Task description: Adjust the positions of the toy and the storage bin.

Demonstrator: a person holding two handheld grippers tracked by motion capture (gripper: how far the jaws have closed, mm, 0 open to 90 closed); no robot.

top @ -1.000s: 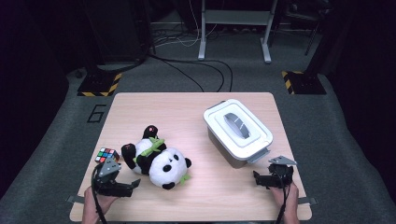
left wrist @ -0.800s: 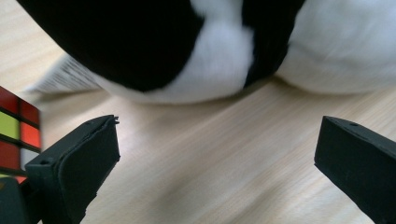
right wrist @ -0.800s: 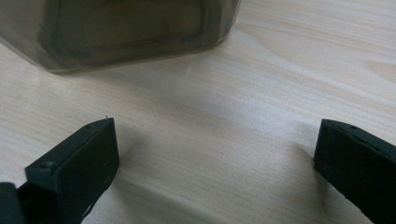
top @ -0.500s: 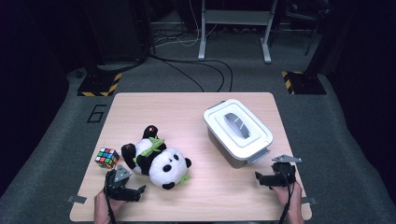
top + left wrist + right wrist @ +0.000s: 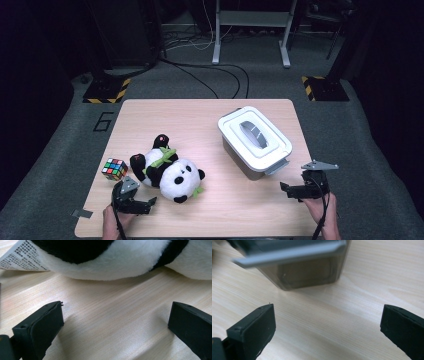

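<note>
Black-and-white plush panda (image 5: pixel 172 172) lies on the wooden table (image 5: pixel 200 120), just ahead of the left gripper (image 5: pixel 145 204), whose jaws gape wide. Right gripper (image 5: pixel 287 190), likewise spread and holding nothing, sits near what seems a lidded grey box (image 5: pixel 254 141).

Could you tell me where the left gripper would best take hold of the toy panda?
Probably the white body, approached from the near table edge: it lies straight ahead of the open left gripper, soft and rounded, and looks narrower than the head.
</note>
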